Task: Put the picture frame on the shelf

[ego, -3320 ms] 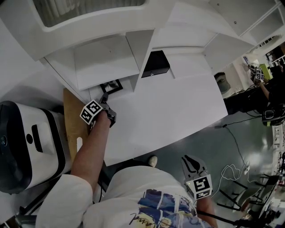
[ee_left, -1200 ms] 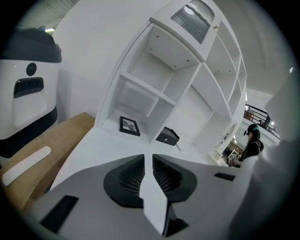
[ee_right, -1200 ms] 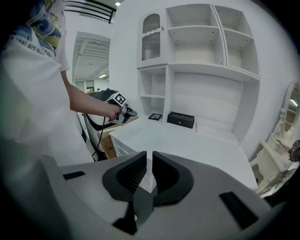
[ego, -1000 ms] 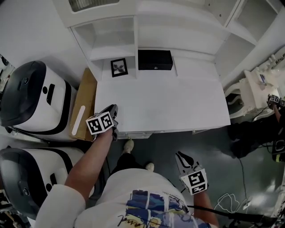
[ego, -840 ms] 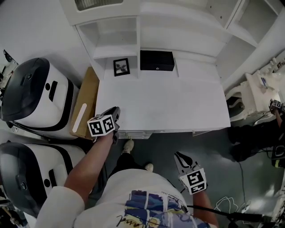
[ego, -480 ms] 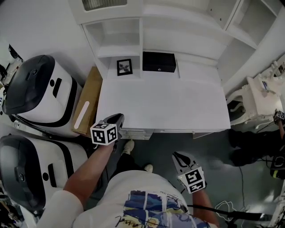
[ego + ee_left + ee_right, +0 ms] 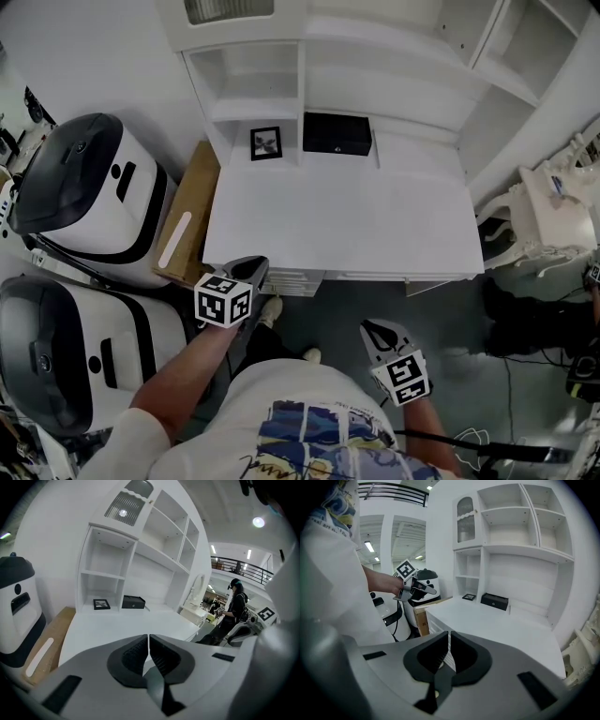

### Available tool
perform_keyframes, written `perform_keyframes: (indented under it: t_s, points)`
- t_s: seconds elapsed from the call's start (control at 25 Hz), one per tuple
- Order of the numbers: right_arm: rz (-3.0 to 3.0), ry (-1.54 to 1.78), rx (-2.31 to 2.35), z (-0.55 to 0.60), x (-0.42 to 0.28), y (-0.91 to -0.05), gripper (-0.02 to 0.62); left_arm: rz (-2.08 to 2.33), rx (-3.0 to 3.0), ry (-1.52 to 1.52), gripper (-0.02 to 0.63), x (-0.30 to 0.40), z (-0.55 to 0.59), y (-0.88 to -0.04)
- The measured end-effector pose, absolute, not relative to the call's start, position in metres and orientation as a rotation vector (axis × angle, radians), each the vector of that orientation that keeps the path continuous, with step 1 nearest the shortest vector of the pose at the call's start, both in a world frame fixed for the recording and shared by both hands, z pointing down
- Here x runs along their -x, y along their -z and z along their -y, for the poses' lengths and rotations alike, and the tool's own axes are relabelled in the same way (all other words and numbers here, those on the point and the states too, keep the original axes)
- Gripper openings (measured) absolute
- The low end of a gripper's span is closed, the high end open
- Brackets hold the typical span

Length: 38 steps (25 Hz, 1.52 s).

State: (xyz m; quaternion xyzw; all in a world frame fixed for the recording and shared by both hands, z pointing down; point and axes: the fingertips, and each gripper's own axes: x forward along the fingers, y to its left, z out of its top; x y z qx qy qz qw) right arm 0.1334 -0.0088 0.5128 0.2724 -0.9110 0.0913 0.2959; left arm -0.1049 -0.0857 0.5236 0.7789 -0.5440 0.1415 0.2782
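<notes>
Picture frame (image 7: pixel 265 142) is seen in the lowest left compartment of the shelf unit (image 7: pixel 253 84), just beside the black box (image 7: pixel 337 134), with a divider between them. Its face shows from above, so it lies flat or leans back; which one cannot be told. Task is judged done, or as good as.

Left gripper (image 7: pixel 251 269) is held off the front left corner of the desk (image 7: pixel 347 220), well apart from the frame. Its jaws are brought together with only a hairline slit between, and nothing is held. Right gripper (image 7: pixel 378 332) is held low in front of the desk, over the floor, with its jaws likewise closed on nothing.

Handling notes, as judgement only:
- Frame is small and thin, so light and rigid is expected.
- Front is probably glazed — slippery and breakable, so no pinching across the face.
- If a re-grip is needed, it should be taken on the dark border, at the middle of one side or the top edge, with moderate squeeze.
- Compartment walls are close, so a straight-in approach from the front is advised.
</notes>
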Motion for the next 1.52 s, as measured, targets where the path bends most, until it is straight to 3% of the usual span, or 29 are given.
perform_keyframes:
  t_s: [1.52]
  points:
    - [2.422, -0.203, -0.656, 0.005, -0.118, -0.514, 0.026, 1.328, -2.153, -0.482, 0.014, 0.072, 0.036, -0.533]
